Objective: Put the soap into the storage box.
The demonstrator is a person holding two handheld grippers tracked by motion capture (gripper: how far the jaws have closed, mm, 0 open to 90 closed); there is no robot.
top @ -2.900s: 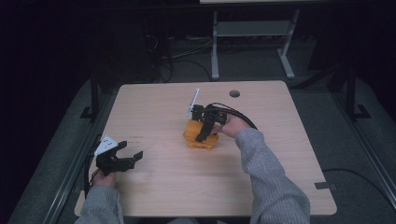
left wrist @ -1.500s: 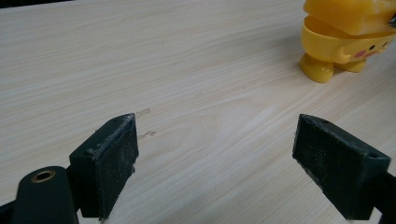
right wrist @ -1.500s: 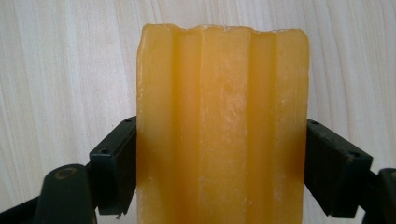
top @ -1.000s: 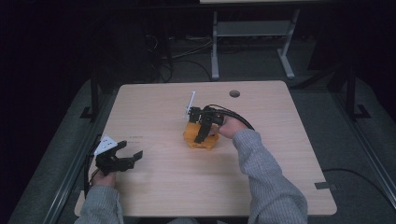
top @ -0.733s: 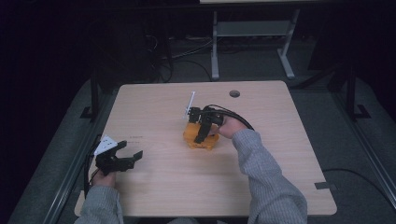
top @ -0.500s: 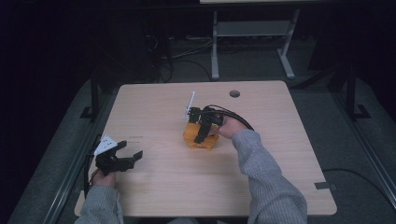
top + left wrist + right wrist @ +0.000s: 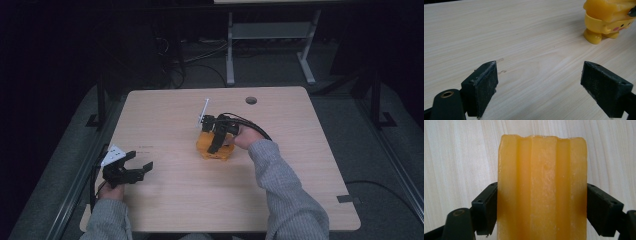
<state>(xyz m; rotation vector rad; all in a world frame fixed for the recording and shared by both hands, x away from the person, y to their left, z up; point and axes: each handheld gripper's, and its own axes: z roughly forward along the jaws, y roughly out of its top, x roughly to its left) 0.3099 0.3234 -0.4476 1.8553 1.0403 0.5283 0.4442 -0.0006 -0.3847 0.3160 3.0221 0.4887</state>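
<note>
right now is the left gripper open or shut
Open. The left gripper has its jaws spread wide, bare table between them, nothing held; the yellow toy sits farther off.

A table [image 7: 300, 190] holds a toy [image 7: 215, 149] near its middle. The right gripper [image 7: 216, 142] sits over the toy, a jaw against each side of it. The left gripper [image 7: 137, 170] rests at the table's near left edge (well apart from the toy), jaws spread.

One camera looks down from above on the whole worktop [image 7: 300, 150]. Two others ride low, close. All share the yellow toy [image 7: 607, 20].
</note>
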